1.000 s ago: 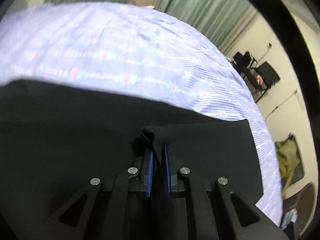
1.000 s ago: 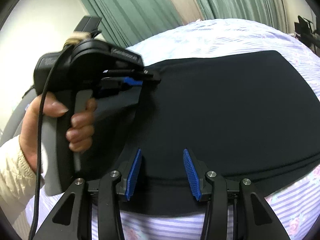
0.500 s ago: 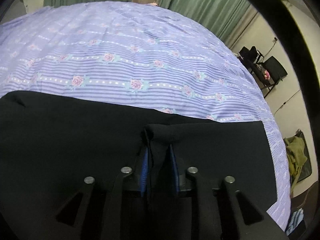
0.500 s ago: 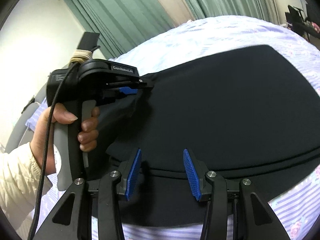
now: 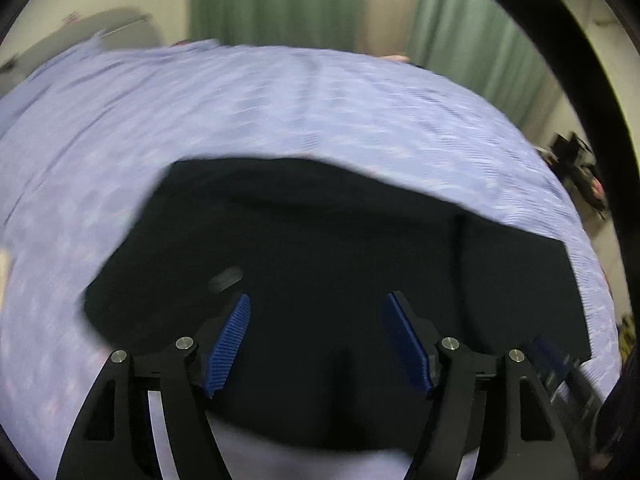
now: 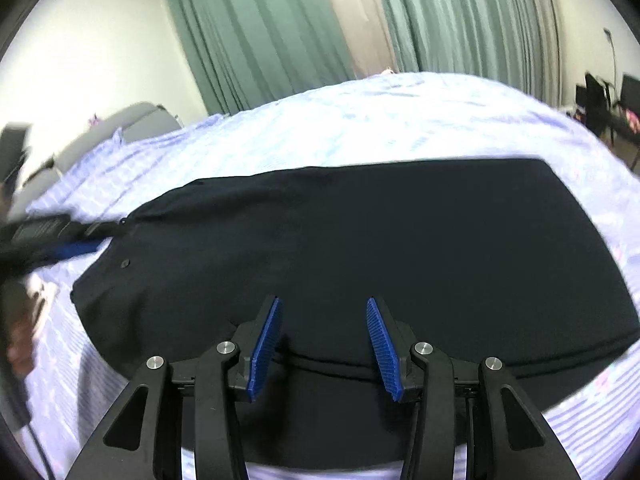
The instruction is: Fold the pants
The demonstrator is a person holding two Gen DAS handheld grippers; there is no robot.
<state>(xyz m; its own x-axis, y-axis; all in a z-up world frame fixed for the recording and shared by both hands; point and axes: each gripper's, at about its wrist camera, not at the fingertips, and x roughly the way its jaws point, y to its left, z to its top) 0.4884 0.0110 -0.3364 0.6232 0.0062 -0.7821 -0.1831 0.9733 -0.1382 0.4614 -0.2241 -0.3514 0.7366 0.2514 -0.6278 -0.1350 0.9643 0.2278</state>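
- The black pants [image 6: 360, 248] are lying flat on the bed [image 6: 360, 120], which is wearing a lilac striped cover with small flowers; the cloth is spreading across the near half of it, with the far half showing bare cover.
- In the right wrist view the pants are looking folded, one layer ending in a long edge that is running just in front of the right gripper [image 6: 324, 344].
- The right gripper is hanging over that near edge with its blue pads partly apart and pressing on nothing; the cloth is lying below and between them, not pinched.
- The left gripper [image 5: 316, 340] is opening its jaws wide above the left end of the pants, and nothing is caught between its pads; the picture there is smeared by motion.
- From the right wrist view the left gripper [image 6: 60, 240] is showing as a blur at the left edge of the bed, by the corner of the pants.
- Green curtains [image 6: 260, 32] are hanging behind the bed, and dark chairs [image 6: 608, 96] are standing beyond its right edge.
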